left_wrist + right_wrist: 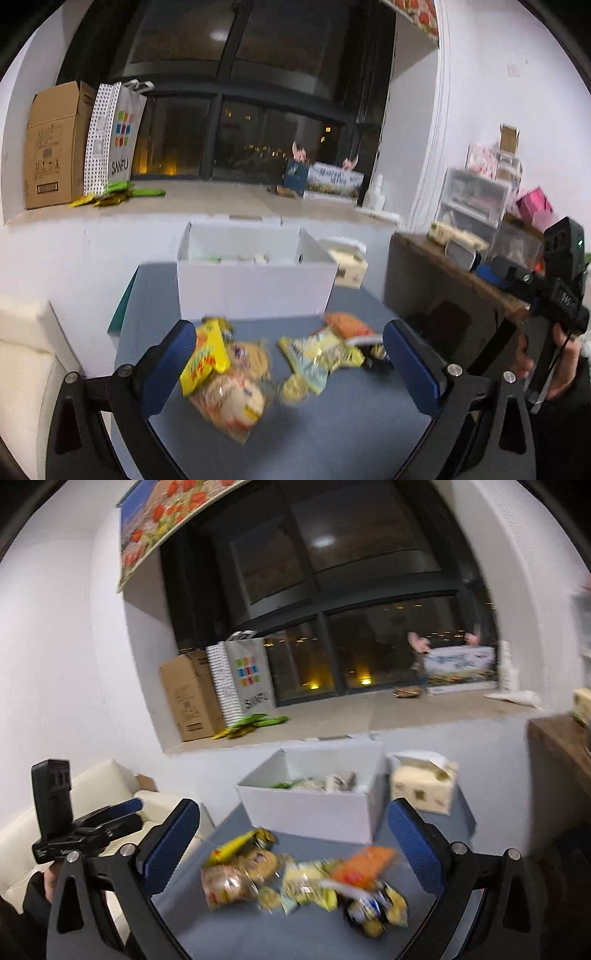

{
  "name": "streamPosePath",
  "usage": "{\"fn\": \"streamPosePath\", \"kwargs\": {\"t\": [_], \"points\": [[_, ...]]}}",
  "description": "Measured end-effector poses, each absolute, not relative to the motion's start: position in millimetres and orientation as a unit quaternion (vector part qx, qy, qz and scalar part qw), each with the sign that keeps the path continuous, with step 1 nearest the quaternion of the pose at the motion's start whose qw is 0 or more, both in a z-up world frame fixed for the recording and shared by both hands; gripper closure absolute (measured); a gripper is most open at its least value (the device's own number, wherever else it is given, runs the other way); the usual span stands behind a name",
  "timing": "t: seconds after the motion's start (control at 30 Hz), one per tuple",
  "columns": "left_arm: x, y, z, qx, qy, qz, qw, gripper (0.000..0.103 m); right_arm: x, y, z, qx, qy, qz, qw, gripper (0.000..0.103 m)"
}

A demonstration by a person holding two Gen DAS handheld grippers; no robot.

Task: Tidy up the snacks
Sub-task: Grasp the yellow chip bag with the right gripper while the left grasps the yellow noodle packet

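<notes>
Hovering over snack pile [273, 365], both grippers' jaws spread, empty.
Risk: overlapping slick packets; left gripper [290, 354] may pinch two or miss the white box [255, 284].

Snack packets [258, 369]: motion-blurred in both views; printed labels unreadable.
White box [255, 288]: near wall hides most contents in the left wrist view; a few blurred packets [325, 782] show in the right wrist view.
Right gripper [532, 280]: partly cut off at the frame's right edge.
Clear drawers [476, 199]: contents indistinct.
</notes>
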State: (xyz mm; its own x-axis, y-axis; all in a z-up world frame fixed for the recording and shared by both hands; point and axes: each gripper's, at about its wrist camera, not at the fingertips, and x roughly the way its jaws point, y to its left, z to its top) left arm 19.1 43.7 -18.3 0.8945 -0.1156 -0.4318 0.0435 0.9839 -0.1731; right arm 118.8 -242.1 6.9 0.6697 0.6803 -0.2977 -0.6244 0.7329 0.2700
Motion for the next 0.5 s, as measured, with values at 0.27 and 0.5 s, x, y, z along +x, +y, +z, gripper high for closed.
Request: {"fn": "streamPosePath", "kwargs": {"t": [0.27,0.5], "points": [[22.3,45.0,-38.7,-0.075,0.254,-0.025,0.964,0.000,115.7,-241.5,-22.5,0.039,0.227,0.355,0.906,0.000],[21.4,55.8,-48.7,-0.092,0.265,-0.022,0.959,0.000,127.3,-211.0,-51.9,0.005,0.286,0.361,0.887,0.000]]}}
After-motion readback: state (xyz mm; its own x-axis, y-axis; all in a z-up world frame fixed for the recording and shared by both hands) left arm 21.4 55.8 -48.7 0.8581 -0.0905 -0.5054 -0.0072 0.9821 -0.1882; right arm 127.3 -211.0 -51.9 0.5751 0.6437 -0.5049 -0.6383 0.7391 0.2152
